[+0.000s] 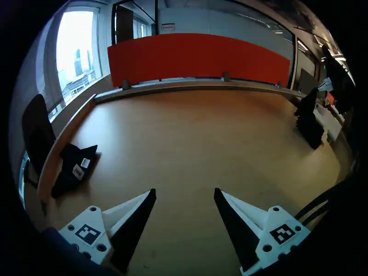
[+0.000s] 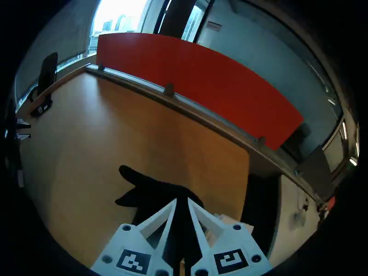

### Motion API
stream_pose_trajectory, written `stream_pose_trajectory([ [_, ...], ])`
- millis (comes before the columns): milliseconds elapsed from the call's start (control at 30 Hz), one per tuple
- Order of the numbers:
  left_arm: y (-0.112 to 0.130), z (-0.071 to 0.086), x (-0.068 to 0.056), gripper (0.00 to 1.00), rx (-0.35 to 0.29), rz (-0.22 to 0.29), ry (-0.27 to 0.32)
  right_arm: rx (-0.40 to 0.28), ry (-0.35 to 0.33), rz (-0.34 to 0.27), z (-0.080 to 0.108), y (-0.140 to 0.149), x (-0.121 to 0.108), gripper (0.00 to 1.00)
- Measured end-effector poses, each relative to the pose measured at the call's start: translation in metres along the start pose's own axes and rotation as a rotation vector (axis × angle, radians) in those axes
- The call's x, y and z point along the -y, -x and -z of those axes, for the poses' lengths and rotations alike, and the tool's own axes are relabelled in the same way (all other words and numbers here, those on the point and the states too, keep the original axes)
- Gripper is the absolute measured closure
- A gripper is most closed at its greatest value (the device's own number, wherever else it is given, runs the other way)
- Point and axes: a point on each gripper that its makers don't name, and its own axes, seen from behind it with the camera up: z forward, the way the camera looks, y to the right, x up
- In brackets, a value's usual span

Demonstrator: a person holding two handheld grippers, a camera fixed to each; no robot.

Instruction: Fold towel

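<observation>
Towel (image 2: 147,188), clamped in right gripper (image 2: 181,201), left gripper (image 1: 185,192) spread

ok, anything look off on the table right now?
The black towel is bunched in a heap near the table's corner, not spread flat, pinched between the right gripper's fingers. A black item with white tags lies by the table's side rim. Nothing looks spilled or damaged.

Two claws (image 1: 184,191) (image 2: 181,200), one towel (image 2: 147,188), one red divider (image 1: 198,57)
</observation>
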Motion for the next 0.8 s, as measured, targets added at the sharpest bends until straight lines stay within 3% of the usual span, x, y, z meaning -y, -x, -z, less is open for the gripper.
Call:
stream_pose_trajectory([
  [600,0.003,0.003,0.0,0.06,-0.001,-0.004,0.009,0.037,-0.005,-0.051,0.015,0.05,0.023,0.99],
  [800,0.002,0.005,0.002,0.06,-0.004,-0.007,0.011,0.059,0.012,-0.066,0.016,0.066,0.021,0.99],
])
